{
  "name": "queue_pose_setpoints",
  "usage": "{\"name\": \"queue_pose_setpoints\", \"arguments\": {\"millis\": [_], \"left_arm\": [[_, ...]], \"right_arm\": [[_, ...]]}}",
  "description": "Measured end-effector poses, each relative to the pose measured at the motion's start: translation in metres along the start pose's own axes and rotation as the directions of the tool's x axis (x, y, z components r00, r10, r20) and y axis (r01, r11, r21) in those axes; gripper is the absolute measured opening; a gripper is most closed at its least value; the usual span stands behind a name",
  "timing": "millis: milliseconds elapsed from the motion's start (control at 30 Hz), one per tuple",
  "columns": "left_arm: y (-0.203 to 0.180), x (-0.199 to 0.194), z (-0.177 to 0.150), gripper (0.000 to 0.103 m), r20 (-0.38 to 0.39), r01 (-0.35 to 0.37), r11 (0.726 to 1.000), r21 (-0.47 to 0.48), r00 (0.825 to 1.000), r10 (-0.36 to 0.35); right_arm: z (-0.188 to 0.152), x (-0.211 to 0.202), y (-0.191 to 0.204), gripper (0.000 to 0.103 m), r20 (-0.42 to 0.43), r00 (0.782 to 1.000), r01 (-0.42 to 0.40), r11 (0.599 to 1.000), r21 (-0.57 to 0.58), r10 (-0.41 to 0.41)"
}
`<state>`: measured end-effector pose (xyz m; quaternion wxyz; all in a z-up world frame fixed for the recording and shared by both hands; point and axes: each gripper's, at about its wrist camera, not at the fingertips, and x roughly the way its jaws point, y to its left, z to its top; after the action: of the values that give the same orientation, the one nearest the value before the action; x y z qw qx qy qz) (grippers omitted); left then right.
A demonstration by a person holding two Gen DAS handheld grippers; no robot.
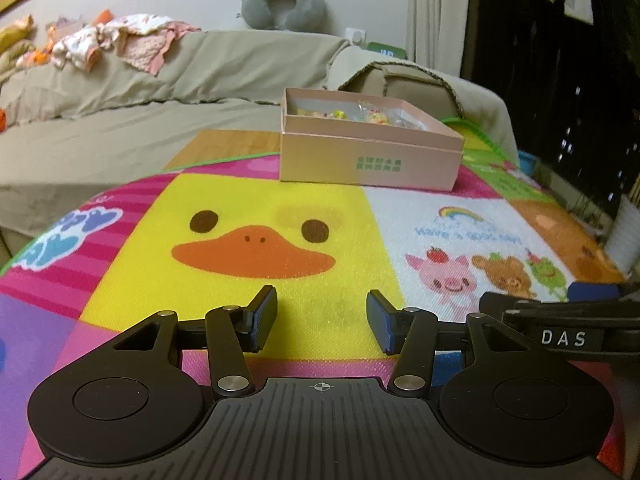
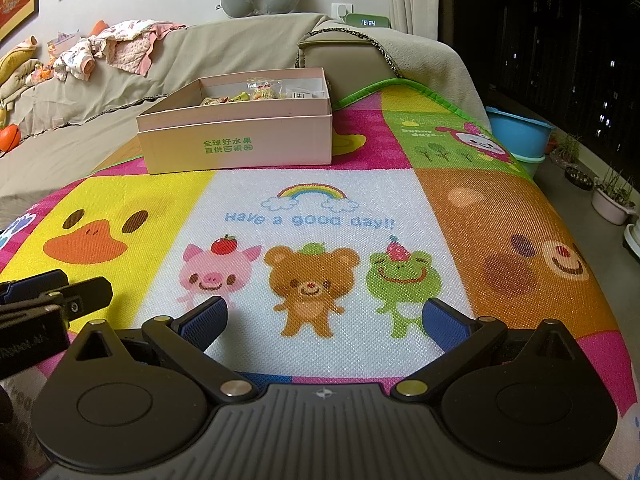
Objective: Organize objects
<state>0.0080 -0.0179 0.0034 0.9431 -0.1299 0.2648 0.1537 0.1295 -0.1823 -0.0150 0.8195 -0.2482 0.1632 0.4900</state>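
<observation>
From the left wrist, the left gripper hangs part-open and empty, well short of the pink box holding small packets. From the right wrist, the right gripper gapes wide, empty, likewise short of that box; best approach its rim level and slow.

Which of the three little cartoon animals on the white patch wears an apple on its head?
The pink pig, leftmost of the three; the bear wears a green hat and the frog a strawberry.

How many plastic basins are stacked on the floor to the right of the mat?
2. A blue basin sits on top, and a teal basin lies under it, only its rim and part of its wall showing. Both stand beside the mat; more may be hidden behind its edge.
</observation>
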Motion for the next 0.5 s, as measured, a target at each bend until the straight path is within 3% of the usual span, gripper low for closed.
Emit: {"name": "queue_pose_setpoints", "arguments": {"millis": [133,500], "left_arm": [[-0.0088,0.0008,-0.0010,0.054,-0.007,-0.039,0.998,0.058,0.999,0.040],[-0.0104,-0.0007,-0.0020,0.054,-0.008,-0.053,0.995,0.079,0.999,0.054]], "right_arm": [[-0.0002,-0.0001,0.0003,0.103,0.000,1.000,0.000,1.000,0.000,0.000],[-0.0006,-0.0005,0.0004,0.103,0.000,1.000,0.000,1.000,0.001,0.000]]}}
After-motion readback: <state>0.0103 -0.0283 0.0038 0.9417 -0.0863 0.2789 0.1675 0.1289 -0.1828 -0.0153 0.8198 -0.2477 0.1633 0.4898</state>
